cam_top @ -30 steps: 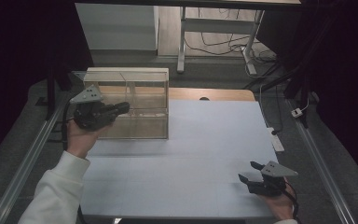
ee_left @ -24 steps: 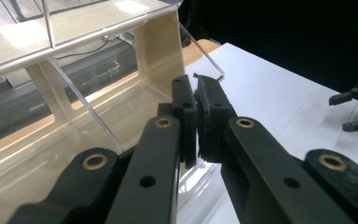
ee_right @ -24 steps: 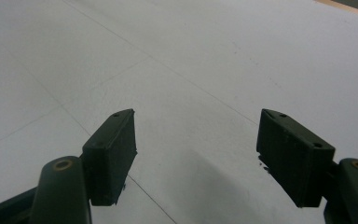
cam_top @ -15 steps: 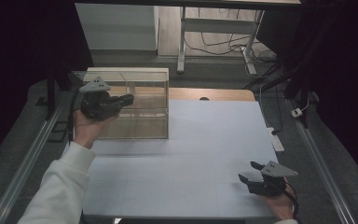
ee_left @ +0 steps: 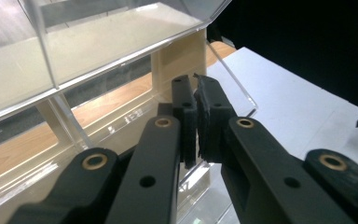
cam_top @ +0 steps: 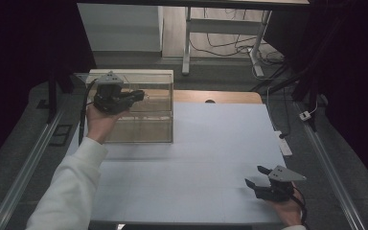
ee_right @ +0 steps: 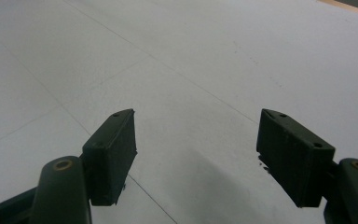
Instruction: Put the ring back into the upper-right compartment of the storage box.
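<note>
A clear acrylic case (cam_top: 139, 112) with open compartments stands at the far left corner of the white table cover (cam_top: 206, 158), its back edge near the strip of bare wooden tabletop (cam_top: 220, 97) that shows beyond the cover. Held up just in front of the case's left half, the left gripper (cam_top: 136, 95) points across its upper compartment; its jaws are clenched together with nothing between them, the black pads (ee_left: 189, 126) pressed face to face. From that gripper's own camera the case's transparent walls (ee_left: 98, 56) and pale inner shelf rise close behind the pads, which stand beside a clear upright edge without visibly touching it. The person's left hand (cam_top: 98, 120), in a white sleeve (cam_top: 69, 187), carries the gripper with a cable trailing down toward the table's left rail.

Well apart from the case, at the near right corner of the cover, the right gripper (cam_top: 255, 176) rests low on the table in the person's right hand (cam_top: 287, 211). Its jaws are released and spread wide, with bare white cover between the two pads (ee_right: 112, 149), which hold nothing.

Beyond the case, a white cabinet (cam_top: 120, 24) and metal table legs (cam_top: 188, 38) stand on the dark floor, with loose cables among them.
</note>
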The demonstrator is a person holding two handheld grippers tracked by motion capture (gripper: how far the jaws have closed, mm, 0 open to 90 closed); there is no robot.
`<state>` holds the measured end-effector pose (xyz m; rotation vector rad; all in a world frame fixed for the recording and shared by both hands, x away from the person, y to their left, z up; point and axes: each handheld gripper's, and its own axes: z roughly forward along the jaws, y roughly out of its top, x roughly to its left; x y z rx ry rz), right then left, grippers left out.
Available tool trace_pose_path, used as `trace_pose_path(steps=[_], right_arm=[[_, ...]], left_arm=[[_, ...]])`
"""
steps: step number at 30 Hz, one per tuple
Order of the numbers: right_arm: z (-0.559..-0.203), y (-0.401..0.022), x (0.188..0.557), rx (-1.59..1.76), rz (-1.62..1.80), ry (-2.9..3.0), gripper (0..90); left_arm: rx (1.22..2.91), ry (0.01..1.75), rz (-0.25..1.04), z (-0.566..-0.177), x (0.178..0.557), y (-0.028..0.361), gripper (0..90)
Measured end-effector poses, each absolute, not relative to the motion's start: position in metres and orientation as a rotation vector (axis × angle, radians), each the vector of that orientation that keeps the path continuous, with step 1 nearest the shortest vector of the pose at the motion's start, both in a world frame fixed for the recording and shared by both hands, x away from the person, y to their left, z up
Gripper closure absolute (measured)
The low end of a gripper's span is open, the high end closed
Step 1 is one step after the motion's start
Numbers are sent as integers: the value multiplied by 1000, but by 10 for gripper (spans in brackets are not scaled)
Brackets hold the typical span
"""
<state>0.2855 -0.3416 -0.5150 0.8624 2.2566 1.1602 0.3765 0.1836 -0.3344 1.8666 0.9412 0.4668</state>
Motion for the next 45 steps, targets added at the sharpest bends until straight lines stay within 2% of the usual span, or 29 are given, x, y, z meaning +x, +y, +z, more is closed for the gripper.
trace_pose_path(steps=[20,21,24,30,35,45], right_arm=[[-515,-342,285,862,1157,2258,278],[-515,-342,285,862,1158,2258,278],[-515,-342,285,863,1152,2259,278],[-515,-342,285,862,1154,2258,278],[-515,-342,285,862,1156,2258,278],[-515,-342,285,864,1156,2256,278]], left_arm=[[1873,964,488,-341,383,178,845],[1873,963,484,-342,383,178,827],[1875,966,493,-342,381,177,681],[1880,945,467,-342,375,178,547],[1888,928,462,-343,371,179,487],[1934,896,519,-349,355,183,449]])
